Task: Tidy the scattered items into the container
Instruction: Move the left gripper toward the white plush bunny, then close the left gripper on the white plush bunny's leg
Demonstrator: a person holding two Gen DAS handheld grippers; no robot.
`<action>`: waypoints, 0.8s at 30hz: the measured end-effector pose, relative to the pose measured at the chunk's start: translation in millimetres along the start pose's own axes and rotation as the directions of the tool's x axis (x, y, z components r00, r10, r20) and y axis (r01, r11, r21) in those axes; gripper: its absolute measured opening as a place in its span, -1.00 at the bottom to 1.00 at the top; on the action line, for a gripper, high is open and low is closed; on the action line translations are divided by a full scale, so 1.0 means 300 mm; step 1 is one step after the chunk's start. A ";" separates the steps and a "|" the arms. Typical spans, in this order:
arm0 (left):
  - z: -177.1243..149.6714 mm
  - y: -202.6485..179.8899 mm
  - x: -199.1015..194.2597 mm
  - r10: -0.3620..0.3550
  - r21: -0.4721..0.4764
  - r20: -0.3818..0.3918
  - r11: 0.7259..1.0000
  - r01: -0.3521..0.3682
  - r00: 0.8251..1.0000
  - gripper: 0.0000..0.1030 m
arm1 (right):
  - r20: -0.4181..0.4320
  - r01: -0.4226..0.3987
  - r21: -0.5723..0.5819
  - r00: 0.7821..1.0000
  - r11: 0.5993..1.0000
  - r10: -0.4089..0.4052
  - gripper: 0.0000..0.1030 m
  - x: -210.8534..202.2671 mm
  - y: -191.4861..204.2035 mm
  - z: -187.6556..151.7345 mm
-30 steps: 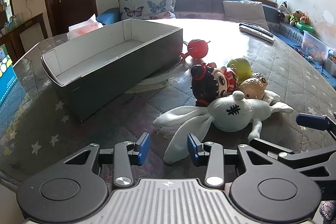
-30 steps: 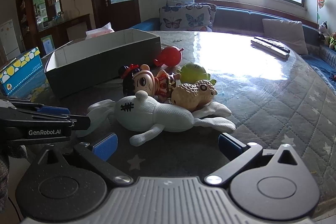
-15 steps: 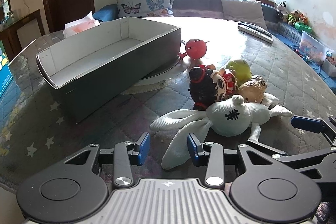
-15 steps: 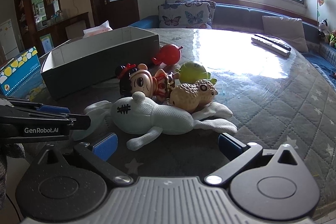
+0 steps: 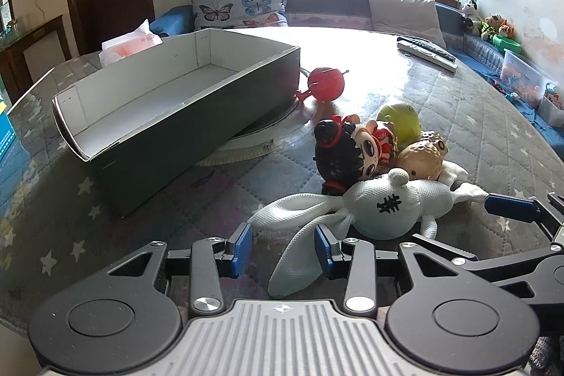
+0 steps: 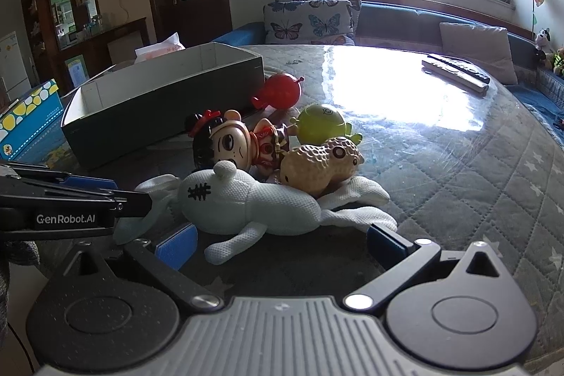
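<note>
A white plush rabbit lies in front of a black-haired doll, a tan peanut toy, a green ball toy and a red round toy. The dark empty box stands to their left. My left gripper is open, with one long rabbit ear lying between its fingers. My right gripper is open wide around the rabbit's legs.
A white round plate sticks out from under the box. Remote controls lie at the far right of the quilted table. A blue carton and a tissue pack stand left of the box.
Both grippers have moved forward toward the toy pile; the rabbit's ear now lies between the left fingers. Neither gripper's opening has changed, and the toys have not moved.
</note>
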State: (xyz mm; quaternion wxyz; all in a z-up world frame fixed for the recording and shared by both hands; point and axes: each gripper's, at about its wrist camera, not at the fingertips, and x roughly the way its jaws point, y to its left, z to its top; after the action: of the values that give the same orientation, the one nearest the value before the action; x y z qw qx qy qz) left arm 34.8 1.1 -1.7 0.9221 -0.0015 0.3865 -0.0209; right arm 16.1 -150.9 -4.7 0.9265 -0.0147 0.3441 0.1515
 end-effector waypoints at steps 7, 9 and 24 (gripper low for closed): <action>0.012 0.000 -0.001 -0.010 0.011 0.000 1.000 0.010 1.000 -0.19 | -0.001 -0.003 -0.013 1.000 1.000 0.003 0.99 0.004 0.002 0.013; 0.014 -0.001 -0.001 -0.015 0.018 -0.001 1.000 0.015 1.000 -0.19 | -0.003 -0.005 -0.015 1.000 1.000 0.005 0.98 0.005 0.002 0.016; 0.031 0.001 -0.012 -0.101 0.106 0.002 0.989 0.100 0.995 -0.20 | -0.030 -0.013 -0.046 0.999 0.999 0.012 0.84 0.039 0.000 0.033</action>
State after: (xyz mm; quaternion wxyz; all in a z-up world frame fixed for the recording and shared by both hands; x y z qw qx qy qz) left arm 38.9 1.4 7.4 0.9201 0.0279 0.3808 -0.0877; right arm 30.6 -146.4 -4.6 0.9197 -0.0360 0.3545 0.1650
